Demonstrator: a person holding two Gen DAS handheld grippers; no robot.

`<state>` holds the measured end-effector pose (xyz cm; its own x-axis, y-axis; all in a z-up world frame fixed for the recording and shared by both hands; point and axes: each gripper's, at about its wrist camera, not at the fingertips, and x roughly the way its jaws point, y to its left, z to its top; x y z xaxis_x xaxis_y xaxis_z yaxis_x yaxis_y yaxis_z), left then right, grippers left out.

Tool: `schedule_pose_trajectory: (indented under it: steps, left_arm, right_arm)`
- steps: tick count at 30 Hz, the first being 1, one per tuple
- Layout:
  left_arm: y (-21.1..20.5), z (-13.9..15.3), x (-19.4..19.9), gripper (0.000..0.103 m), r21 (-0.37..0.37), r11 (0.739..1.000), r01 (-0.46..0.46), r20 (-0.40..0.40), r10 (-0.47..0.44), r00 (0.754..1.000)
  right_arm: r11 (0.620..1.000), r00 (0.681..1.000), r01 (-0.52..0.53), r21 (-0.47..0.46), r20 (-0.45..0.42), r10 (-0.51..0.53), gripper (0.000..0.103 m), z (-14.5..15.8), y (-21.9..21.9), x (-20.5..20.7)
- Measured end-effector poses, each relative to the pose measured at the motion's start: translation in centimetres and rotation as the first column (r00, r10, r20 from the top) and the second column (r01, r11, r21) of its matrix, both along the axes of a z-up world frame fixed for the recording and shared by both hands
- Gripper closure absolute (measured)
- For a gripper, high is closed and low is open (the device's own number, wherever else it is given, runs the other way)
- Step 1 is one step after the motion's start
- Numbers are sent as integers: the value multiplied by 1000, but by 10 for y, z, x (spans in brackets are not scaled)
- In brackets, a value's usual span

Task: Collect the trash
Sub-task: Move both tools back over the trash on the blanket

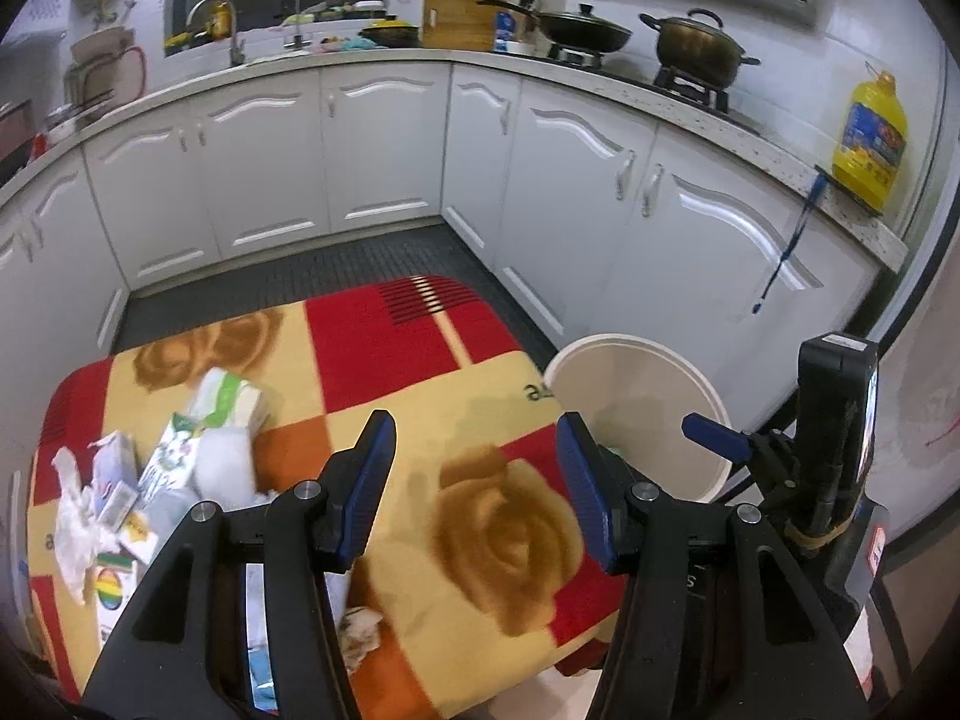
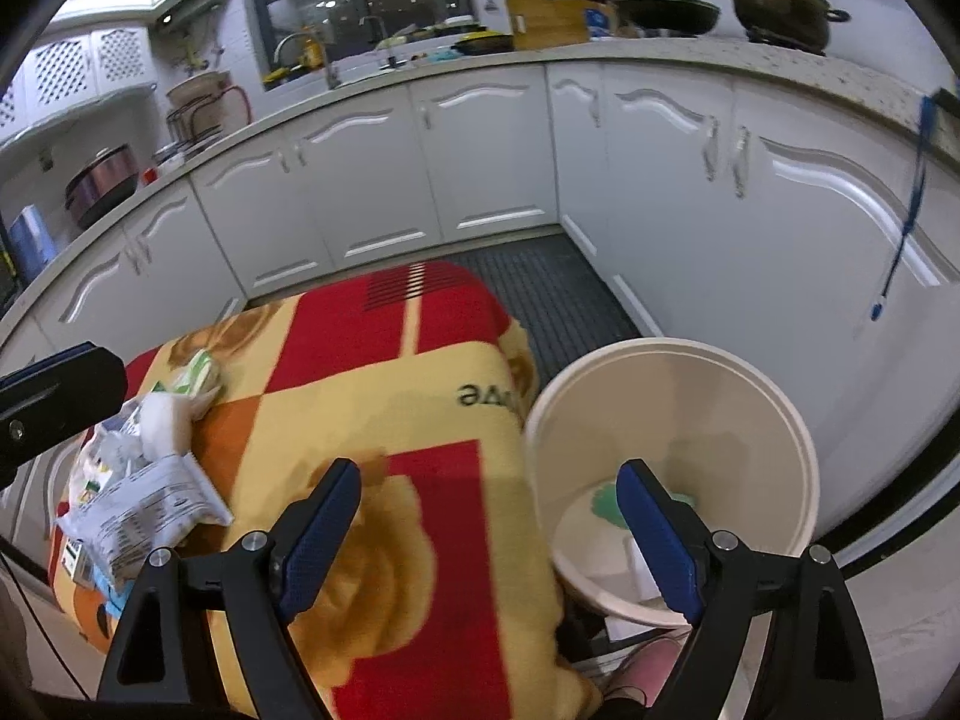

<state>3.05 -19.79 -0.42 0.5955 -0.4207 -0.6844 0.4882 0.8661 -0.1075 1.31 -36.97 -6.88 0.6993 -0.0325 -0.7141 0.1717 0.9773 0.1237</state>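
A pile of trash (image 1: 174, 462) lies at the left of the table under a red and yellow blanket (image 1: 390, 354): cartons, a tissue box (image 1: 231, 402) and crumpled tissue (image 1: 78, 516). A crumpled scrap (image 1: 360, 630) lies by my left finger. My left gripper (image 1: 477, 492) hangs open and empty above the blanket's middle. A cream bucket (image 1: 630, 396) stands off the table's right edge. My right gripper (image 2: 489, 534) is open and empty, straddling the blanket's edge and the bucket (image 2: 690, 408). A green-printed piece (image 2: 603, 501) and white paper (image 2: 642, 576) lie inside. The pile (image 2: 144, 498) is at the right wrist view's left.
White cabinets (image 1: 372, 150) wrap the far and right sides under a counter with pots (image 1: 696, 48) and a yellow oil bottle (image 1: 870, 138). A dark ribbed mat (image 1: 300, 276) covers the floor beyond the table. A blue strap (image 2: 906, 210) hangs from the counter.
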Motion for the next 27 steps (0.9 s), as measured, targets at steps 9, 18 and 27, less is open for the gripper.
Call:
schedule_pose_trajectory:
  steps: [9, 18, 27]
  left_arm:
    - [36, 0, -1, 49, -15, 998, -57, 1, 57, 998]
    - [72, -1, -6, 49, -38, 995, -89, -26, 88, 996]
    - [130, -5, -13, 49, -37, 989, -144, -52, 142, 989]
  right_arm:
    - [998, 998, -55, -7, 5, 56, 18, 5, 31, 2]
    - [993, 993, -118, 7, 6, 118, 17, 8, 61, 5]
    - [976, 977, -213, 40, 1, 213, 17, 10, 95, 3]
